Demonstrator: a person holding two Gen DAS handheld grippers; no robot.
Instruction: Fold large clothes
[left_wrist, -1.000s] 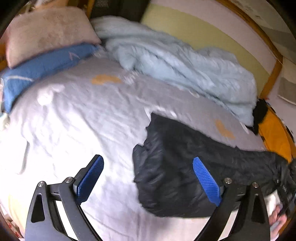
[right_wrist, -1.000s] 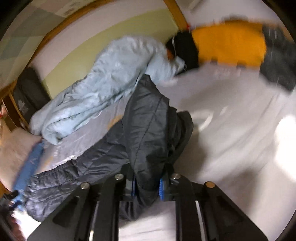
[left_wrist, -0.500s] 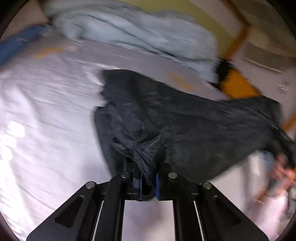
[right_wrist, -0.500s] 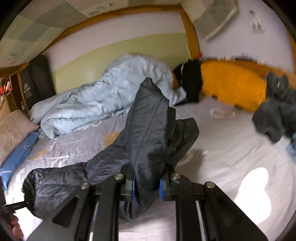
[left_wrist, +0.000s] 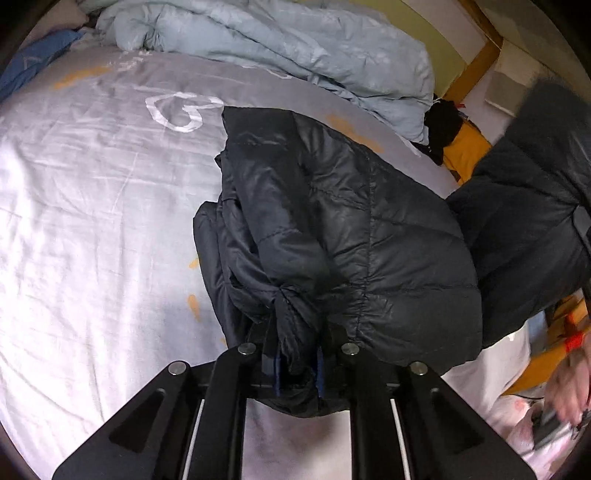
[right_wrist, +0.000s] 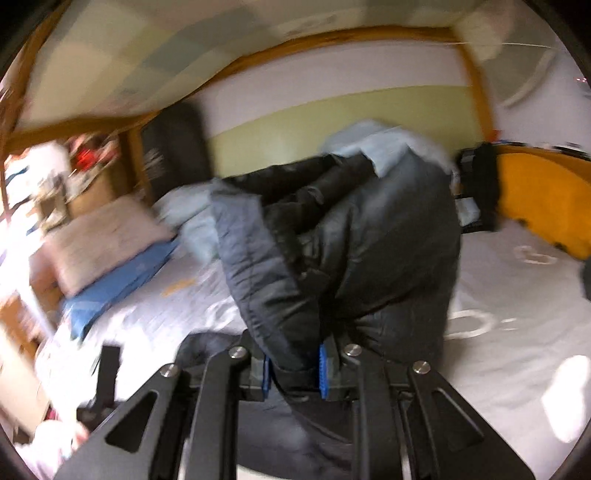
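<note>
Left gripper (left_wrist: 298, 363): jaws clenched on a bunched hem of the dark puffer jacket (left_wrist: 332, 229), pinching it so the fabric can be carried.
Right gripper (right_wrist: 293, 373): jaws grasping another edge, lifting that end high, likely to bring it over.
Jacket position: partly draped on the bed (left_wrist: 92, 206), partly raised between both grippers.
Jacket look: navy-black, quilted, shiny, puffy, crumpled.
Backdrop: pale blue duvet (left_wrist: 280, 44) heaped behind.

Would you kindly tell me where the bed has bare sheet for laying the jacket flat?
The widest bare sheet lies left of the jacket, between the blue pillow and the near edge. The far side is crowded by the duvet. Both grippers, left and right, grip the jacket.
</note>
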